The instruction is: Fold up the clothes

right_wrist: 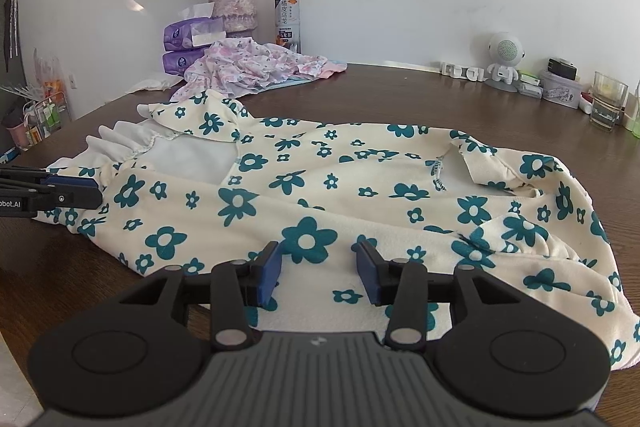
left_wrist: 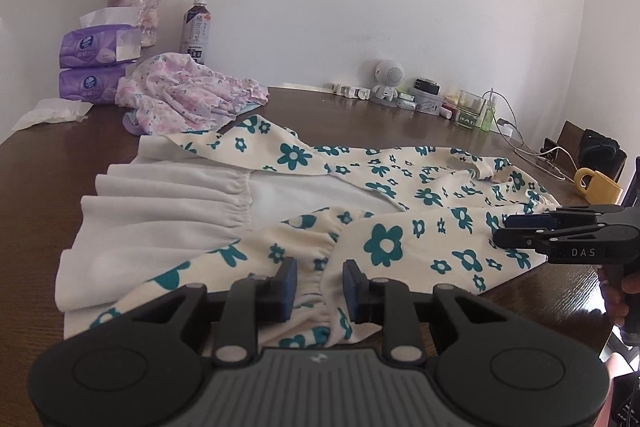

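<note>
Folding of the dress [right_wrist: 320, 187] is underway; both our claws, left [left_wrist: 320, 281] and right [right_wrist: 318, 269], gape empty, so next we pinch its near edge.

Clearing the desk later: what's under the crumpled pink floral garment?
A light-blue edge peeks from beneath the pink floral garment on the table; the rest underneath is covered.

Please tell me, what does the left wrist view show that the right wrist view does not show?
Only the left wrist view shows the yellow mug and a hand holding the right tool. Only the right wrist view shows the wire rack at the room's left edge. Both share the flowered dress, pink garment, vase and bottle.
</note>
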`<state>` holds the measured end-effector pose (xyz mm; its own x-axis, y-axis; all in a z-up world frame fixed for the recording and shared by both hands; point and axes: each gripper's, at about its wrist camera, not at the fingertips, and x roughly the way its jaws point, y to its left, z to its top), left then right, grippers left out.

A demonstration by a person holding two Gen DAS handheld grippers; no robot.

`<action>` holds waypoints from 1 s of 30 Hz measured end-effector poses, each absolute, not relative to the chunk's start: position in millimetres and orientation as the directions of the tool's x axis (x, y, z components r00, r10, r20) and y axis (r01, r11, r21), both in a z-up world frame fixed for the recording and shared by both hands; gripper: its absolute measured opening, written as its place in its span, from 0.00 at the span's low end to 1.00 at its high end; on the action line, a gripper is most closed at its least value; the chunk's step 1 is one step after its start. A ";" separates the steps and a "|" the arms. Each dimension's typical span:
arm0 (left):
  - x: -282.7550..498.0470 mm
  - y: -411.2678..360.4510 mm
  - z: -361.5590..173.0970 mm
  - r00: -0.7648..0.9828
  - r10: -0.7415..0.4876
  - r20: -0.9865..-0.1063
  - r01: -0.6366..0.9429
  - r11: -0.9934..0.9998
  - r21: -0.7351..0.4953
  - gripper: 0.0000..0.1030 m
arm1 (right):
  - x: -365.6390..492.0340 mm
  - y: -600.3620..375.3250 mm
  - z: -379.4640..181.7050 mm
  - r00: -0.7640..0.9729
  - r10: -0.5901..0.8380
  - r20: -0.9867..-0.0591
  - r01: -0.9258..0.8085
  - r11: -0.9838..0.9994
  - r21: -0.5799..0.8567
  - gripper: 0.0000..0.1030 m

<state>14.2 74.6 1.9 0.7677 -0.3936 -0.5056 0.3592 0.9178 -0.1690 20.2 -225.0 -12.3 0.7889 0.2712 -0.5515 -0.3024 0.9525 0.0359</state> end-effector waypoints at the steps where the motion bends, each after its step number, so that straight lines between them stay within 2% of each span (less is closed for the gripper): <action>1: 14.5 74.9 1.8 0.768 -0.394 -0.505 0.360 0.918 -0.169 0.23 | 20.2 -225.3 -12.3 0.789 0.272 -0.551 -0.303 0.952 0.037 0.41; 6: 15.0 82.1 3.9 0.767 -0.401 -0.500 0.344 0.916 -0.207 0.23 | 20.4 -226.8 -12.2 0.787 0.280 -0.550 -0.305 0.951 0.047 0.42; 10: 12.8 90.2 8.0 0.777 -0.372 -0.507 0.321 0.928 -0.189 0.29 | 20.4 -226.6 -12.1 0.786 0.281 -0.550 -0.308 0.950 0.046 0.42; 15: 15.5 97.7 5.4 0.778 -0.355 -0.519 0.306 0.935 -0.182 0.28 | 20.6 -230.5 -12.0 0.784 0.297 -0.545 -0.310 0.948 0.071 0.43; 22: 19.8 104.4 6.2 0.771 -0.359 -0.527 0.315 0.933 -0.174 0.21 | 22.0 -236.2 -11.8 0.776 0.328 -0.538 -0.317 0.941 0.116 0.46; 30: -0.4 133.7 19.1 0.809 -0.300 -0.505 0.231 0.953 -0.195 0.23 | 22.2 -234.5 -11.9 0.777 0.324 -0.540 -0.319 0.942 0.106 0.46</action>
<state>-0.4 133.7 19.1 0.8093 -0.2999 -0.5050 0.2312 0.9531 -0.1954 22.2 -234.5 -11.9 0.7767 0.3244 -0.5399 -0.3194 0.9416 0.1063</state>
